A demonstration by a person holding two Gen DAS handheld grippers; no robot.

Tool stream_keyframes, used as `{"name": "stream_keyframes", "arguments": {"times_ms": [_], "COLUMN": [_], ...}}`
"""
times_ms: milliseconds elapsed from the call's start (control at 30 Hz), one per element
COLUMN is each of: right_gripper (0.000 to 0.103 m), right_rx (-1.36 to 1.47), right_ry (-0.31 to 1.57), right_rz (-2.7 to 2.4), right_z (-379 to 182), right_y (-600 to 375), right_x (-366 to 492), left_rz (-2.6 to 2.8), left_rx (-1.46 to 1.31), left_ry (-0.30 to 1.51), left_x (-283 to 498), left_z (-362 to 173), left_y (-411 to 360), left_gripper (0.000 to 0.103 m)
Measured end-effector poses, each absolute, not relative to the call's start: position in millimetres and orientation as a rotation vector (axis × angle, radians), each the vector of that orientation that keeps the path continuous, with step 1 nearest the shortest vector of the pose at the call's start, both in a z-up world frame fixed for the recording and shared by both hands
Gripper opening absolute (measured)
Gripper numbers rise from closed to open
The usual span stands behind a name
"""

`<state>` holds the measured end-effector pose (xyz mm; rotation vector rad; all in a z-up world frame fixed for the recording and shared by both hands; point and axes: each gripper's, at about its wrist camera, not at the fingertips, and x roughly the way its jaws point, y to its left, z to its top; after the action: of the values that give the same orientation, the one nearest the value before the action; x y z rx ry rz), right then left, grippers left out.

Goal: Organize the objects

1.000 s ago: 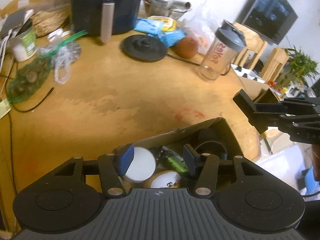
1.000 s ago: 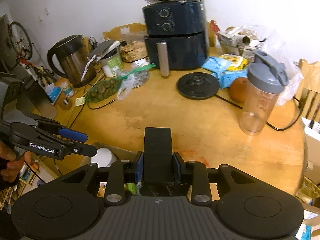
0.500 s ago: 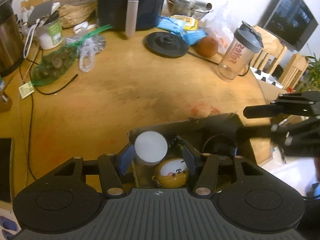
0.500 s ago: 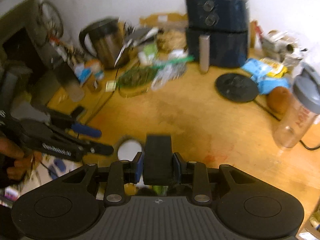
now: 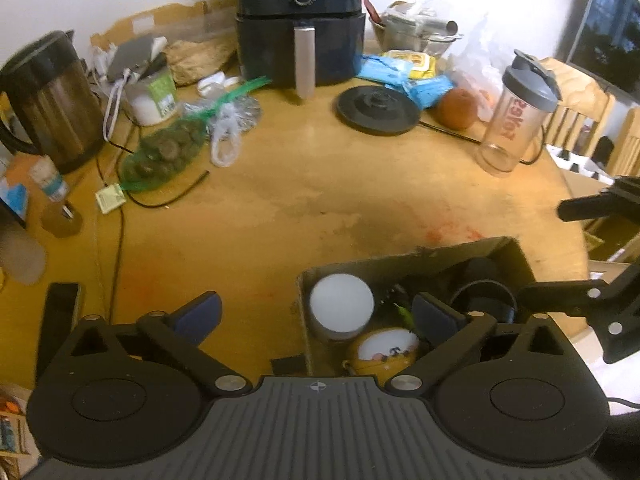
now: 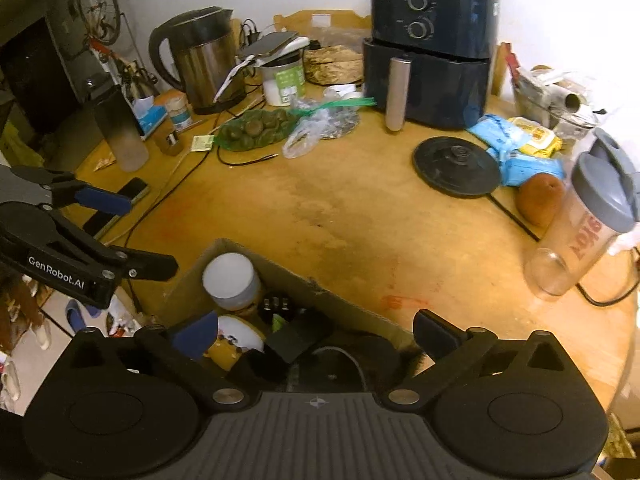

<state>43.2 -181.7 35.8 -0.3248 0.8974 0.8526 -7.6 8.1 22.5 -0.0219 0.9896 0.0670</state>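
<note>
The box (image 6: 240,264) is sitting at the near edge of the tabletop (image 5: 320,200), holding a white-lidded jar (image 5: 341,305), a yellow toy (image 5: 386,350) and dark items. The left hand-held gripper (image 5: 316,316) is opening wide over the box's left wall, gripping nothing; the right hand-held gripper (image 6: 316,334) is opening above the box's middle, a black block (image 6: 294,338) lying loose below it. Risk: the box overhangs the edge, so a knock from either gripper could tip it off.
</note>
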Motion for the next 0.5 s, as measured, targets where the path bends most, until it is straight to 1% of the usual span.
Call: {"name": "stream_keyframes", "arguments": {"times_ms": [167, 333, 500], "right_gripper": [0.103, 0.103, 0.103], "right_rx": [-0.332, -0.344, -0.345], "right_ry": [0.941, 1.05, 1.118], "right_rz": [0.801, 0.739, 0.699], "right_z": [31, 19, 8], "right_y": [-194, -207, -219], "right_x": [43, 46, 43], "left_rz": [0.075, 0.066, 0.048], "left_rx": [-0.028, -0.034, -0.021], "left_ry": [1.02, 1.105, 1.199], "left_x": [-4, -3, -8], "left_z": [23, 13, -4], "left_y": [4, -1, -8], "left_gripper": [0.103, 0.103, 0.103]}}
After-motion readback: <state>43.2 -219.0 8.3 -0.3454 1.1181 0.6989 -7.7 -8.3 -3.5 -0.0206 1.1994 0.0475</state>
